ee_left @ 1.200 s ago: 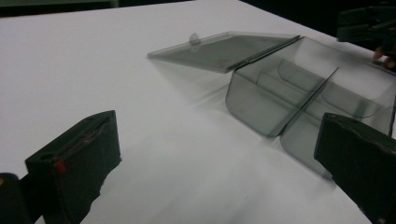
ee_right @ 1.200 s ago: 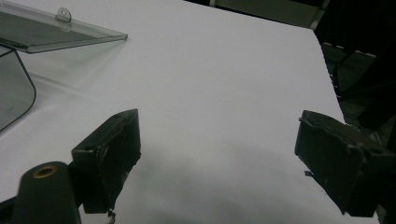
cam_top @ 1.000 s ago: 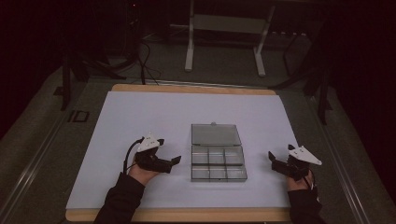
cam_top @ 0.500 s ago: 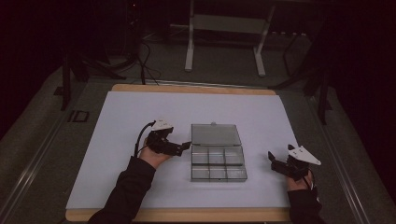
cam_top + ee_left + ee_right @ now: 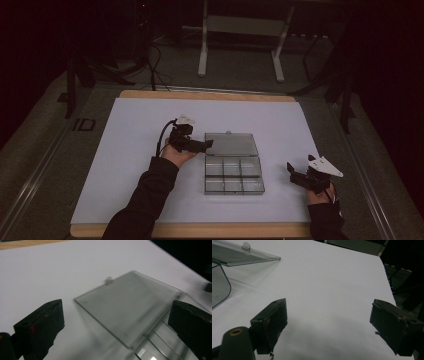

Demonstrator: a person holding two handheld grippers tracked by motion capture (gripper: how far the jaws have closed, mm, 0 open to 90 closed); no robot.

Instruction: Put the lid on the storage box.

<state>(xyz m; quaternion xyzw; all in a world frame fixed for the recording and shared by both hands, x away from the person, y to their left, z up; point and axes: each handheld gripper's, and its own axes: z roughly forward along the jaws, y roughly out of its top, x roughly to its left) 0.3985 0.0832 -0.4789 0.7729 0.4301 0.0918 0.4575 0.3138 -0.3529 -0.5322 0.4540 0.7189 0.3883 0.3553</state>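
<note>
**Two hand-held grippers beside an opened clear compartment box**

In the high view we see a wooden table covered by a white sheet. Near the middle of the sheet lies a clear plastic compartment box, opened flat: its lid lies on the far side, and the tray of small divided cells lies on the near side. We cannot tell whether the cells hold anything.

The left gripper, held in the person's left hand, sits just beside the left edge of the lid, its tips at the lid's near-left corner. In the left gripper view we see its two black jaws spread wide, one at each lower corner, with the lid lying between them and touching neither; a small tab stands out at the lid's far edge. A black cable loops from the back of this gripper.

The right gripper rests on the sheet well apart from the box, to its right, and carries a grey three-cornered plate on top. In the right gripper view its jaws also stand wide apart over bare white sheet, gripping nothing, while a corner of the lid shows at the upper left.

Beyond the table, a metal stand rests on the dark floor.
</note>
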